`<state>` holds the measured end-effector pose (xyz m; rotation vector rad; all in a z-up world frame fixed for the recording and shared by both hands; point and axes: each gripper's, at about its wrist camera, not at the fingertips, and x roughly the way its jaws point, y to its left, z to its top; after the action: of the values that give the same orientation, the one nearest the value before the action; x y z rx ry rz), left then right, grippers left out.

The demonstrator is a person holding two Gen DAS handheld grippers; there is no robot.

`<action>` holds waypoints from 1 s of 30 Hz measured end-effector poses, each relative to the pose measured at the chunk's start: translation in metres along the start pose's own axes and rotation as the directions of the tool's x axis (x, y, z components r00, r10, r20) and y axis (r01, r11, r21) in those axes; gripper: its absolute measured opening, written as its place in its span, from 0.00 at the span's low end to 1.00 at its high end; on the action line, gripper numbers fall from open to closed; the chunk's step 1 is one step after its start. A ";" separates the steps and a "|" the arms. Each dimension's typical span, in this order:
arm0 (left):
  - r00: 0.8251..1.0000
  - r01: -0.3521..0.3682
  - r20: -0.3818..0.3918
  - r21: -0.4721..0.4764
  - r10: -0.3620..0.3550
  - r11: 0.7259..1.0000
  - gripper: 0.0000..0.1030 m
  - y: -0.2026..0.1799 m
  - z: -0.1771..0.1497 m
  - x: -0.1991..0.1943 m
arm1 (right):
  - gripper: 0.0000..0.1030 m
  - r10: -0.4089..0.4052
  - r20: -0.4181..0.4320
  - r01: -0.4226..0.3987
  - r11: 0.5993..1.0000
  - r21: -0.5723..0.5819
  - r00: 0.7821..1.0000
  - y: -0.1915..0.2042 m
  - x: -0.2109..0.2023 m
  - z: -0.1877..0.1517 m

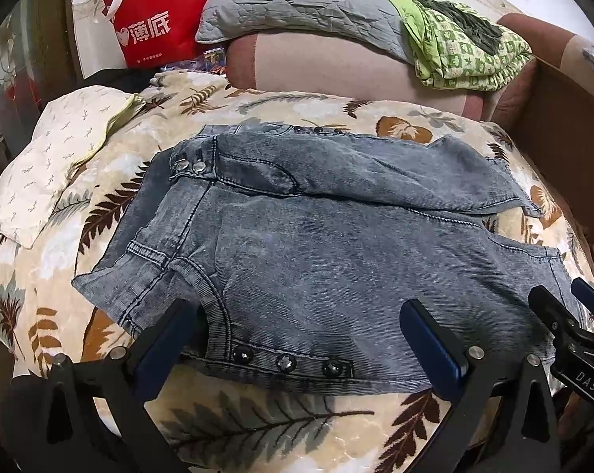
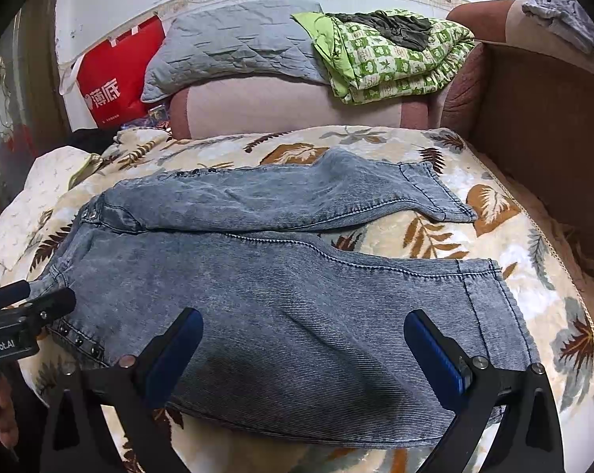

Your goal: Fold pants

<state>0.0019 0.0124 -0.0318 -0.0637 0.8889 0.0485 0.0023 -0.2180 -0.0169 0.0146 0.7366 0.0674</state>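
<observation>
Denim pants (image 1: 316, 260) spread flat on leaf-print blanket (image 1: 257, 425). Left gripper (image 1: 301, 339) at 6 o'clock, jaws wide, empty; right gripper (image 2: 303, 349) likewise wide over near leg.

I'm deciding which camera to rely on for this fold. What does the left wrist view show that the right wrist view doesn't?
Only the left wrist view shows the waistband's two silver snaps clearly, and three studs near the front edge up close.

Only the right wrist view shows both leg hems fully, plus grey cloth on the sofa arm.

Both show the jeans flat on the leaf-print blanket, the red bag, and both grippers open, left gripper and right gripper.
</observation>
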 end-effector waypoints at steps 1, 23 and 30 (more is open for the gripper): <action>1.000 -0.001 -0.001 0.000 0.001 1.000 1.00 0.000 0.000 0.000 | 1.00 0.002 0.001 -0.002 1.000 0.000 1.000 0.000 0.000 0.000; 1.000 0.007 -0.015 -0.022 -0.007 1.000 1.00 0.007 -0.002 0.003 | 1.00 0.004 -0.025 -0.004 1.000 -0.008 1.000 0.003 0.006 -0.003; 1.000 0.006 -0.024 -0.050 -0.007 0.999 1.00 0.016 -0.002 0.004 | 1.00 0.007 -0.032 -0.007 1.000 -0.001 0.999 0.001 0.008 -0.004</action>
<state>0.0020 0.0280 -0.0371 -0.1142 0.9118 0.0642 0.0054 -0.2166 -0.0249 0.0147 0.7681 0.0753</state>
